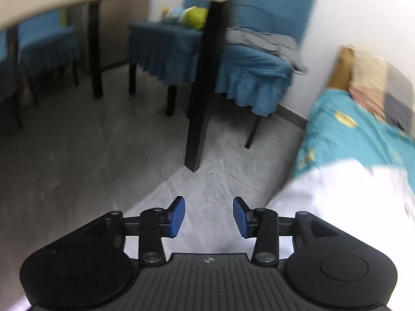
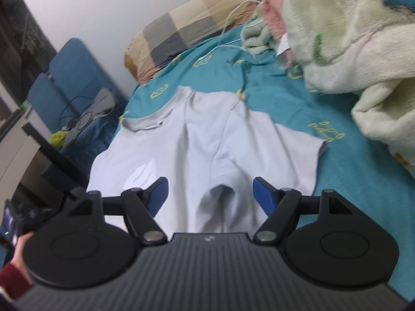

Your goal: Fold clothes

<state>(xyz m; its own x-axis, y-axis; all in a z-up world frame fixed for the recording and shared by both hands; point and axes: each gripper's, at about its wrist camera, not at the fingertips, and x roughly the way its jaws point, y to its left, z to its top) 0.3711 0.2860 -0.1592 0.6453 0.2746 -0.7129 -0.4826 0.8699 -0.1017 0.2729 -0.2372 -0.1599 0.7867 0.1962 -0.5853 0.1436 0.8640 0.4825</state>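
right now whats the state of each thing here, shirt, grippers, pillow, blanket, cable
white t-shirt: spread on the bed, one side folded in, not held
left gripper: open, empty, over the floor
right gripper: open, above the shirt's lower part
pillow: lying at the bed's head
blanket: bunched up
white cable: loose on the sheet

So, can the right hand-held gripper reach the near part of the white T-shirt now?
Probably yes. The right hand-held gripper is open just above the white T-shirt, which lies flat on the teal bedsheet, with nothing between them.
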